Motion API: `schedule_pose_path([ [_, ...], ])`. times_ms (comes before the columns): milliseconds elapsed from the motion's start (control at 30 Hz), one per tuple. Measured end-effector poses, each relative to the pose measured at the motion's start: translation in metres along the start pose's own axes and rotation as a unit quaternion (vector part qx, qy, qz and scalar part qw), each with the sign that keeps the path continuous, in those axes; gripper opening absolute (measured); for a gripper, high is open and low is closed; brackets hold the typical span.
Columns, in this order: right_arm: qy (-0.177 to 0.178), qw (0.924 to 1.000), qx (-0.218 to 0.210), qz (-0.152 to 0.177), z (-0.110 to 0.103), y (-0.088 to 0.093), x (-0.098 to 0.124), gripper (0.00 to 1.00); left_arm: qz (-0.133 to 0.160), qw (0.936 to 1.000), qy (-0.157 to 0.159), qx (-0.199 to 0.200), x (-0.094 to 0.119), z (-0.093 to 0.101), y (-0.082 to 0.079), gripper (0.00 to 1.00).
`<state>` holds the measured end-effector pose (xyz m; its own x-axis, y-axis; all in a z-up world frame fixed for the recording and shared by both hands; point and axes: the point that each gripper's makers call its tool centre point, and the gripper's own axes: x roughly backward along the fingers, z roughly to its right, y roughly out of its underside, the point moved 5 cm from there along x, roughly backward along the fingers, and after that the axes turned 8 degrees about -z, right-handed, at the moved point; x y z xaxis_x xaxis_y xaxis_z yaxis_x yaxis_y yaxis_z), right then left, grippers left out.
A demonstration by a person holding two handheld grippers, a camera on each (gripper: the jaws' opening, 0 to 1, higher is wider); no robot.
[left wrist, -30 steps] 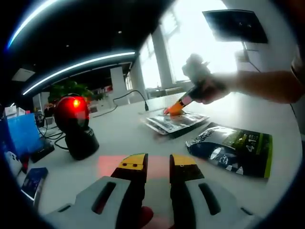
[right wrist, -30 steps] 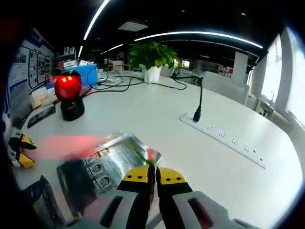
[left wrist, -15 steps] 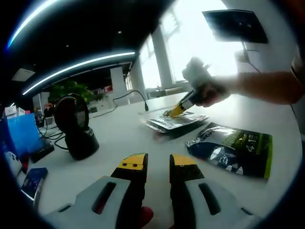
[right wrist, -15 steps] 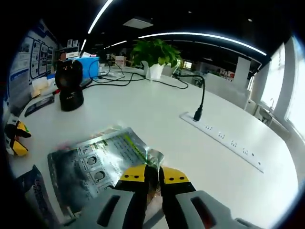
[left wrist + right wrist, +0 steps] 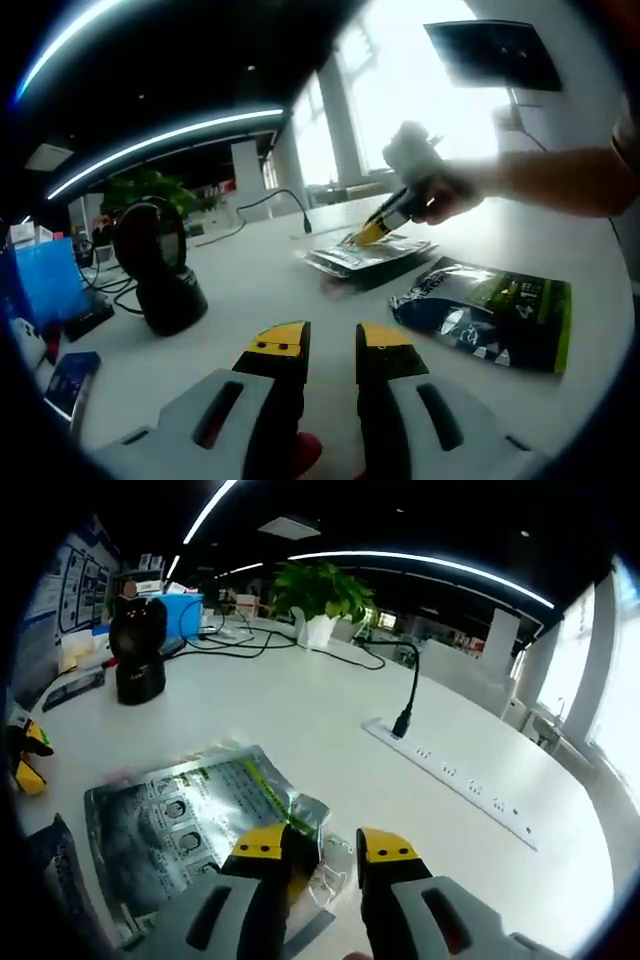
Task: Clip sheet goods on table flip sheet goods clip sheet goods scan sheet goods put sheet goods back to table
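Silvery foil marks the sheet goods pouch (image 5: 190, 825), which lies flat on the white tabletop (image 5: 300, 720) with its printed side up; in the left gripper view the same pouch (image 5: 365, 252) sits beyond a dark green-edged packet (image 5: 490, 310). The right tongs (image 5: 325, 845) stand with their yellow-tipped jaws spread apart over the pouch's near corner, gripping nothing. In the left gripper view those tongs (image 5: 368, 232) come in from the right in a person's hand (image 5: 435, 185), tips down at the pouch's far edge. The left tongs (image 5: 330, 340) hover above the bare tabletop with a moderate gap between the jaws, holding nothing. A black barcode scanner (image 5: 158, 265) stands to their left. A power strip (image 5: 450, 780) lies well apart from the pouch.
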<state>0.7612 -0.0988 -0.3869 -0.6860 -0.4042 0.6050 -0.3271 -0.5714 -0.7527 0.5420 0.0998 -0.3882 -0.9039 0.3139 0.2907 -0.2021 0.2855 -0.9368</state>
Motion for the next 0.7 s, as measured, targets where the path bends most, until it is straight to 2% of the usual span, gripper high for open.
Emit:
schedule_pose_path([
  [233,0.007,1.0,-0.001,0.003,0.005,-0.002,0.002,0.3,-0.001,1.0,0.0,0.0,0.0,0.0,0.0,0.11],
  [467,0.014,0.9992,-0.008,0.037,0.01,-0.016,0.025,0.27,-0.003,1.0,0.0,-0.001,0.0,0.0,0.0,0.11],
  [700,0.016,0.9971,-0.039,0.063,0.022,-0.022,0.048,0.22,-0.004,1.0,-0.001,-0.002,0.0,0.0,0.001,0.12],
])
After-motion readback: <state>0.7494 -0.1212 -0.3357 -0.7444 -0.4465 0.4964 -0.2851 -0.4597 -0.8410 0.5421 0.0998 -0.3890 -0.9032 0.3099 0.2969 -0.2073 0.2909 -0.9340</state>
